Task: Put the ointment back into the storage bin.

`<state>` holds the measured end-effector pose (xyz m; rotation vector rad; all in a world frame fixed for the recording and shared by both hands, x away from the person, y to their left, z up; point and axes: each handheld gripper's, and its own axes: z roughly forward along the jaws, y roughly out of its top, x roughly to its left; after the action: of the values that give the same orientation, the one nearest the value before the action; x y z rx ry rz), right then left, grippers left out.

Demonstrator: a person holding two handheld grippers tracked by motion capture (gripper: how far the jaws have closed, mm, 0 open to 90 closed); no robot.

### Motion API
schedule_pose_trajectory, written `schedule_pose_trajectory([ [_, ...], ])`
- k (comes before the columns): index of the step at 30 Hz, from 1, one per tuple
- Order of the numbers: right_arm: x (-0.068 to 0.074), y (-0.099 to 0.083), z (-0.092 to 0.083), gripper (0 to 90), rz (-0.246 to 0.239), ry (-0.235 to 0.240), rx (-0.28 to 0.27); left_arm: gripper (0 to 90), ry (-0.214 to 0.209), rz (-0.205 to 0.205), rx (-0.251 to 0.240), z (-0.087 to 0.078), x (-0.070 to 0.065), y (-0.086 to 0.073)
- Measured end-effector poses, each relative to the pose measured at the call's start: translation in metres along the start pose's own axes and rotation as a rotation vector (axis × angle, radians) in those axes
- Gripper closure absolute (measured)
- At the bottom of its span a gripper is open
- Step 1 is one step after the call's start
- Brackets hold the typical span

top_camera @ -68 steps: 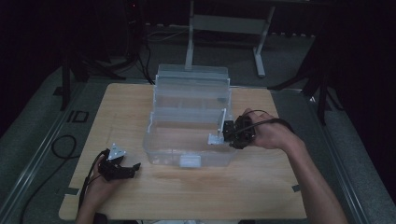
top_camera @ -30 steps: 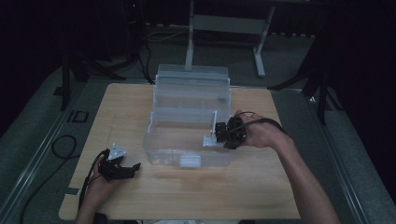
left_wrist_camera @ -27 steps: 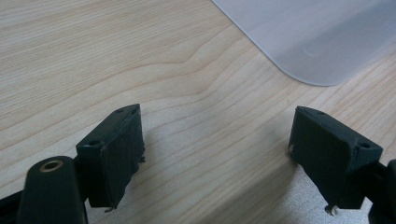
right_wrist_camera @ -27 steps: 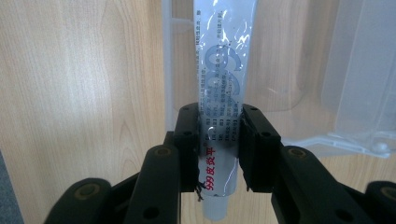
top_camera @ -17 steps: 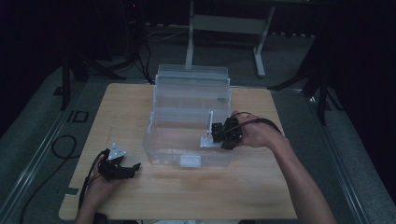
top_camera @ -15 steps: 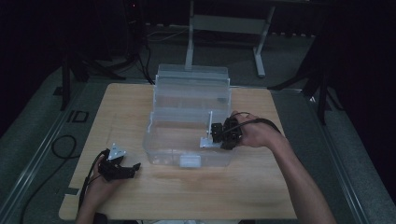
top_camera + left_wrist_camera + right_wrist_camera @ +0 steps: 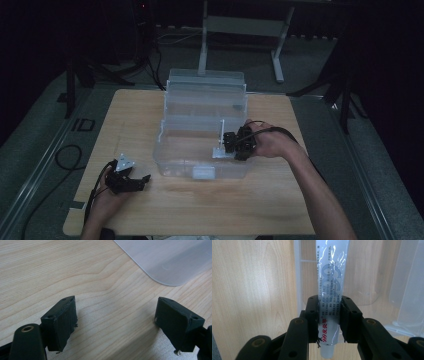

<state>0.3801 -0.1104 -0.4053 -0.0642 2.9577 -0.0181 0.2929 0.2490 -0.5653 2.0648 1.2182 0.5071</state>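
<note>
My right gripper (image 7: 329, 322) clenches a white tube (image 7: 330, 285) at frame centre over the clear box (image 7: 202, 150); my left gripper (image 7: 115, 325), lower left, rests released on the table (image 7: 50, 270).

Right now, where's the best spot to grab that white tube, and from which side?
Judging by its flat, narrow body, the tube is best pinched across its width near one end, coming in along its length, as the right gripper does now over the clear box.
</note>
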Motion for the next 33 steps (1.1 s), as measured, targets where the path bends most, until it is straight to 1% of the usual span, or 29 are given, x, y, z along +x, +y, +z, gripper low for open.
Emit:
schedule_pose_trajectory([
  [14, -0.002, 0.004, 0.005, 70.4, 0.013, 0.012, 0.001, 18.4, 0.0, 0.0, 0.0, 0.0, 0.0, 0.0],
  [18, -0.002, 0.005, 0.006, 70.4, 0.009, 0.011, -0.005, 18.4, 0.0, 0.0, 0.0, 0.0, 0.0, 0.0],
  [20, -0.003, 0.005, 0.006, 69.7, 0.02, 0.013, -0.004, 18.4, 0.0, 0.0, 0.0, 0.0, 0.0, 0.0],
  [21, -0.003, 0.005, 0.006, 64.2, 0.024, 0.01, -0.005, 18.4, 0.0, 0.001, 0.001, 0.0, 0.0, 0.0],
  [22, -0.004, 0.004, 0.006, 55.6, 0.03, 0.001, -0.013, 18.4, 0.0, 0.0, 0.0, 0.0, 0.0, 0.0],
  [23, -0.004, 0.004, 0.005, 52.1, 0.031, -0.012, -0.017, 18.4, 0.0, 0.0, 0.0, 0.0, 0.0, 0.0],
  [27, -0.005, -0.002, -0.003, 49.0, 0.054, -0.042, -0.038, 18.3, 0.0, 0.001, 0.001, 0.0, 0.0, 0.0],
  [29, -0.006, -0.006, -0.007, 48.0, 0.068, -0.049, -0.043, 18.3, 0.0, 0.0, 0.0, 0.0, 0.0, 0.0],
  [31, -0.006, -0.009, -0.008, 47.3, 0.071, -0.055, -0.04, 18.4, 0.0, 0.0, 0.0, 0.0, 0.0, 0.0],
  [33, -0.005, -0.011, -0.009, 47.5, 0.073, -0.05, -0.047, 18.4, 0.0, 0.0, 0.0, 0.0, 0.0, 0.0],
])
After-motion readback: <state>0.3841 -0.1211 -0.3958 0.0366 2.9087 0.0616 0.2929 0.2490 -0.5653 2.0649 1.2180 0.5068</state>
